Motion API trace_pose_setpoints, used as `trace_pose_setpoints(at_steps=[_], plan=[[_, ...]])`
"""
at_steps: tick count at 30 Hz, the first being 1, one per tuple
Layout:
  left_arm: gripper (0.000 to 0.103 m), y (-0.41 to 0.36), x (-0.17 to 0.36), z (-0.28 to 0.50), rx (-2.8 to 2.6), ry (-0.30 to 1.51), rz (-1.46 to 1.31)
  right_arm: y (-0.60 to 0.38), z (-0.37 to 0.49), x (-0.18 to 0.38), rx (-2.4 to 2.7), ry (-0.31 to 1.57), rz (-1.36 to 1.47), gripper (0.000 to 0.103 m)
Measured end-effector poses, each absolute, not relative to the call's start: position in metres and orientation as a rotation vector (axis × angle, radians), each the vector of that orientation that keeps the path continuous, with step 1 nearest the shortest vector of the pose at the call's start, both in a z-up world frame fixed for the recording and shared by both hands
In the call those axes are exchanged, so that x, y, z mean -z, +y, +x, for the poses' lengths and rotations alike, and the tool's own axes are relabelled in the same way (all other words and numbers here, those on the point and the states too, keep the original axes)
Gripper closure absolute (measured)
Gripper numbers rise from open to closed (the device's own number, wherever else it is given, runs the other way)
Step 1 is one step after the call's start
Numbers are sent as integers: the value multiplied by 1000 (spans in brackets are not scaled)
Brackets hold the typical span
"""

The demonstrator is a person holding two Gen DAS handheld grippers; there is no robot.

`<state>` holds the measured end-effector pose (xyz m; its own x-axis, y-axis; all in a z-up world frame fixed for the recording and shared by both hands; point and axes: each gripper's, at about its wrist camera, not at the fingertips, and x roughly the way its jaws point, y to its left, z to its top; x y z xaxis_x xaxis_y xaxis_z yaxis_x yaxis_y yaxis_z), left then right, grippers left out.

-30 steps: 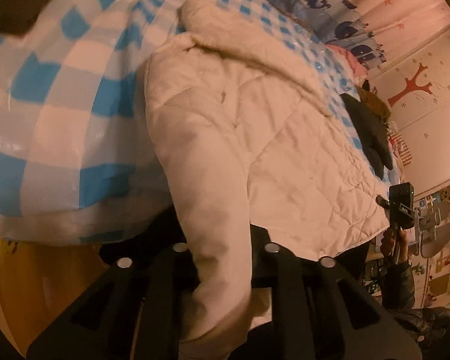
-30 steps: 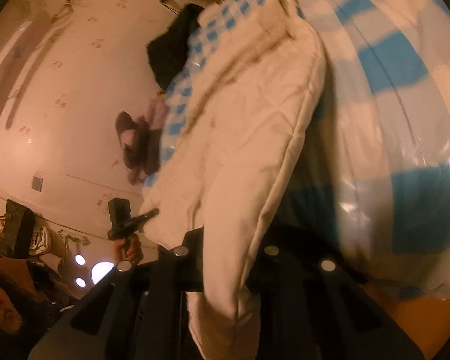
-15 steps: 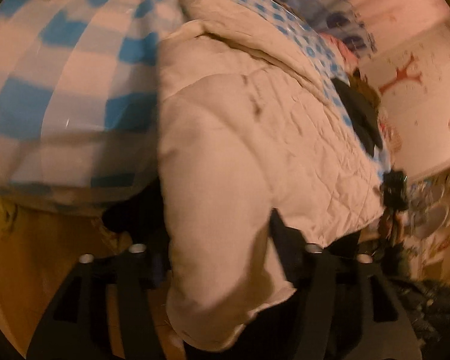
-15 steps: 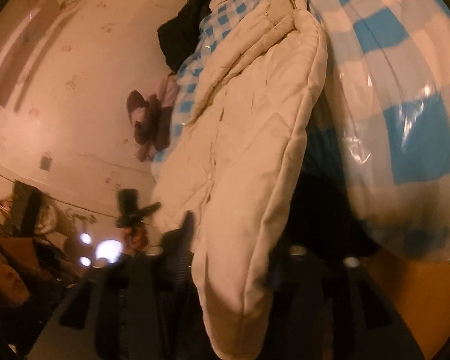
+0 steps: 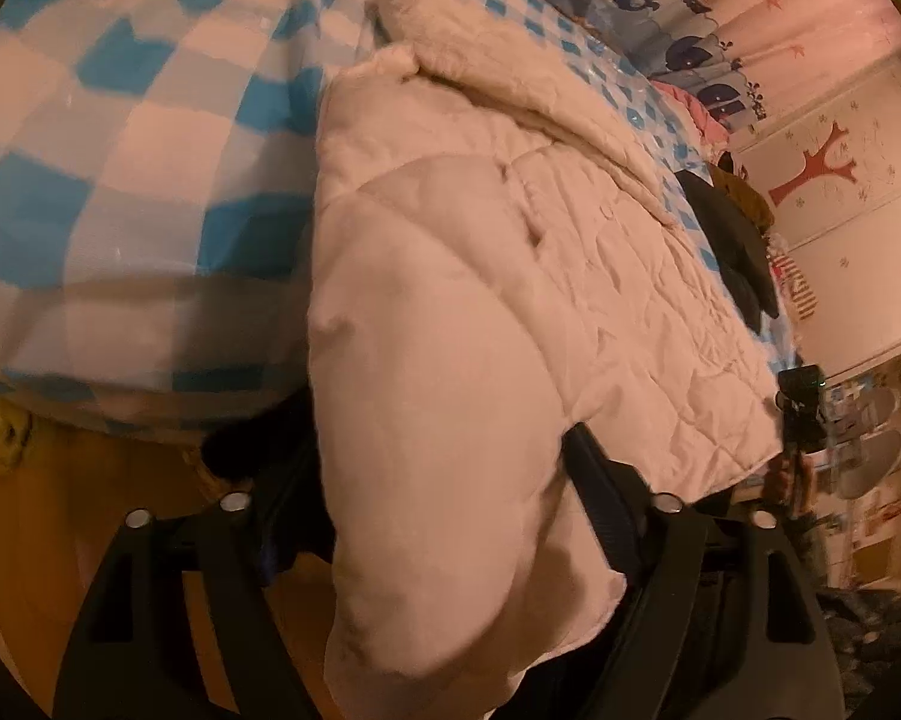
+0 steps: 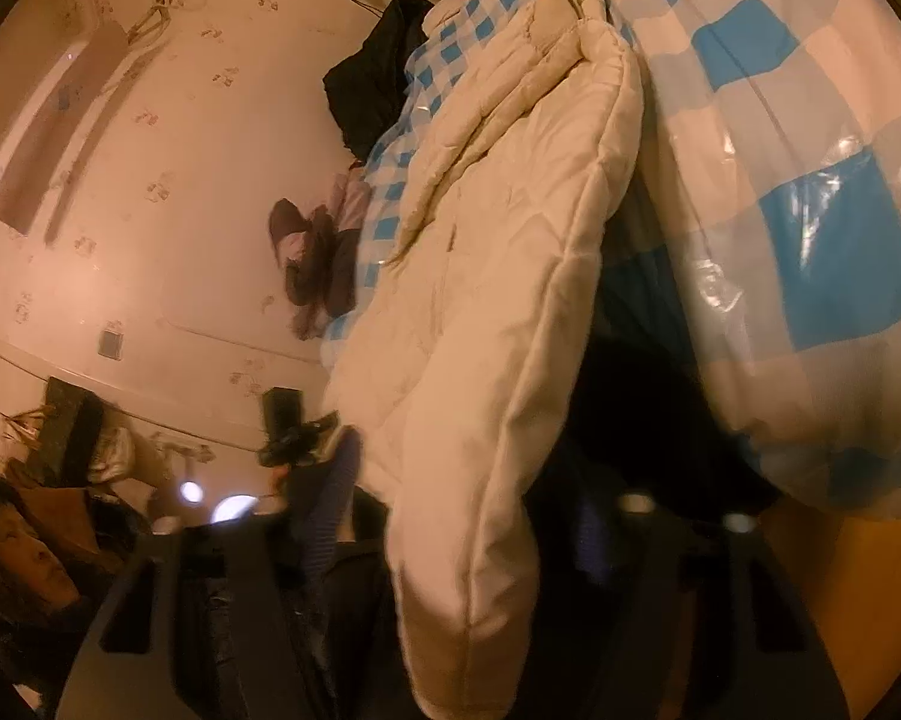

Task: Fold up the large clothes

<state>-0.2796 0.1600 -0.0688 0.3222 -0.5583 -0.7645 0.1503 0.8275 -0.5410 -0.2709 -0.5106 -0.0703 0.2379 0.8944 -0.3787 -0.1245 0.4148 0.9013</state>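
Note:
A cream quilted padded jacket [image 5: 510,276] with a fleecy collar lies on a blue-and-white checked cover [image 5: 120,138]. Its sleeve hangs over the near edge between the fingers of my left gripper [image 5: 444,480], which has opened wide; the sleeve droops loosely through the gap. In the right wrist view the jacket's other sleeve [image 6: 498,360] hangs between the fingers of my right gripper [image 6: 468,516], which are also spread apart around it. The fingertips are hidden behind the fabric in both views.
A black garment [image 5: 732,246] lies at the far side of the cover, also in the right wrist view [image 6: 372,90]. A wooden edge [image 5: 90,510] runs below the cover. Patterned walls and a person's face [image 6: 18,546] are nearby.
Both grippers have opened from a tight hold on the sleeves to a wide spread. The sleeves now hang bulkier and looser between the fingers.

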Motion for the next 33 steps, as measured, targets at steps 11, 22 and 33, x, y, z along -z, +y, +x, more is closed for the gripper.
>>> trace_pose_setpoints(at_steps=[11,22,33], plan=[[34,140,41,-287,434,1077,-159,-498,-273,58,-915,1106,819,43],[92,138,26,-302,513,988,-203,-496,-279,44,-888,1021,800,83],[33,151,52,-313,518,1088,-204,-508,-293,65,-906,1070,842,63]])
